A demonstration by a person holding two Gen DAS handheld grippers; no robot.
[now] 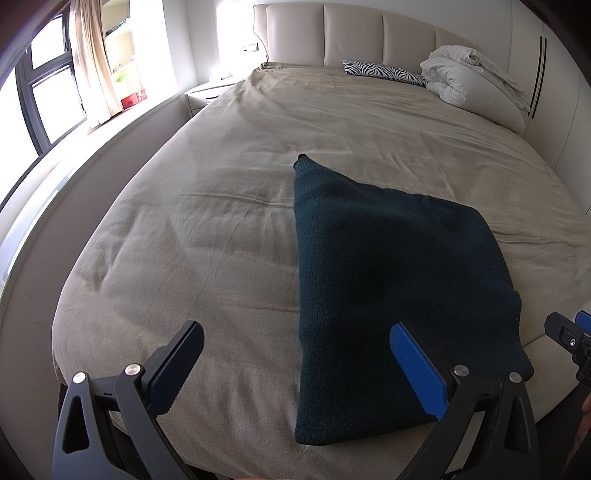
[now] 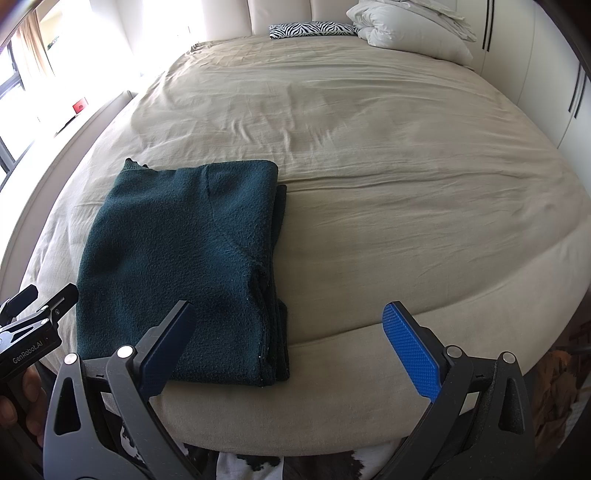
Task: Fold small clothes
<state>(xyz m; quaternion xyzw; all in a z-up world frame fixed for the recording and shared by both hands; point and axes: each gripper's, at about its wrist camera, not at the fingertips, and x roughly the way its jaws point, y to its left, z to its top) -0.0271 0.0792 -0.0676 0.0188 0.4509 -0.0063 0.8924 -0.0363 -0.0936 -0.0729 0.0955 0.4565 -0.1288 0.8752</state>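
A dark green fleece garment lies folded into a flat stack on the beige bed, near the bed's front edge. It also shows in the right wrist view, with layered edges on its right side. My left gripper is open and empty, held above the garment's near left edge. My right gripper is open and empty, held above the bed's front edge just right of the garment. The right gripper's tip shows at the right of the left wrist view, and the left gripper shows at the left of the right wrist view.
A zebra-print pillow and a bundled white duvet lie at the padded headboard. A white nightstand, a curtain and a window are to the left. A cowhide rug lies below the bed.
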